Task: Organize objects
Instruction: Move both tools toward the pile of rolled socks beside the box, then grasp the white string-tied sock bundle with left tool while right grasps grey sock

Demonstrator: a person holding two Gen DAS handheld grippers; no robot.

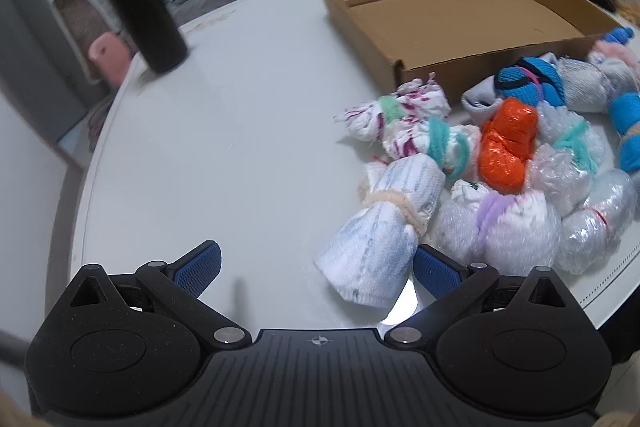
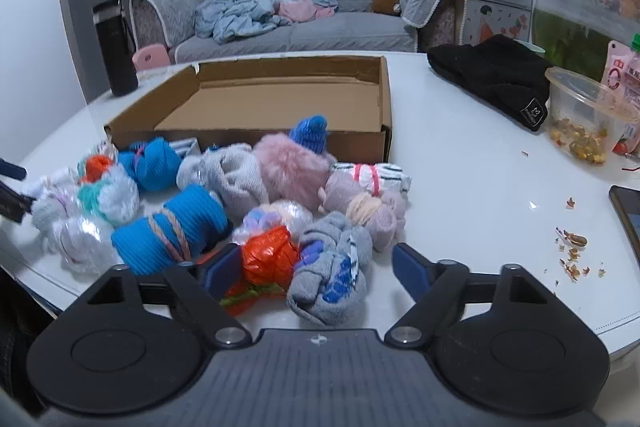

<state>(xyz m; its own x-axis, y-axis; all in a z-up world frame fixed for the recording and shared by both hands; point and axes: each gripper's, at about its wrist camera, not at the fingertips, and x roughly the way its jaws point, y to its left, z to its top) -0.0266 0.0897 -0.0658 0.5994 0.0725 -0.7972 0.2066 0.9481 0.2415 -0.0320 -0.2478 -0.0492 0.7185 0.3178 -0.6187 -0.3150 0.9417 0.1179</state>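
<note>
- Between the blue pads of the left tongs [image 1: 316, 269], which stand wide apart and hold nothing, lies the near end of a white bundle with pale blue stripes [image 1: 384, 243], tied with a beige band; its end is just beside the right pad.
- Right tongs [image 2: 316, 269] are also spread apart and empty. Between their pads lie an orange plastic bundle [image 2: 269, 258] and a grey-and-blue sock bundle [image 2: 330, 275], touching each other.
- Behind these, the pile of rolled bundles rests on the white surface [image 2: 472, 171]: a blue knit roll tied with pink cord [image 2: 168, 233], a pink fluffy ball [image 2: 289, 165], clear plastic bundles and white cloth ones with teal ties.
- Just behind the pile, a shallow cardboard box [image 2: 384, 95] lies open with nothing inside.
- Further out stand a black bottle [image 1: 136, 1] at the surface edge, a black knit cloth [image 2: 492, 75] and a clear container with snacks [image 2: 580, 111]. A grey sofa [image 2: 352, 31] is beyond.
</note>
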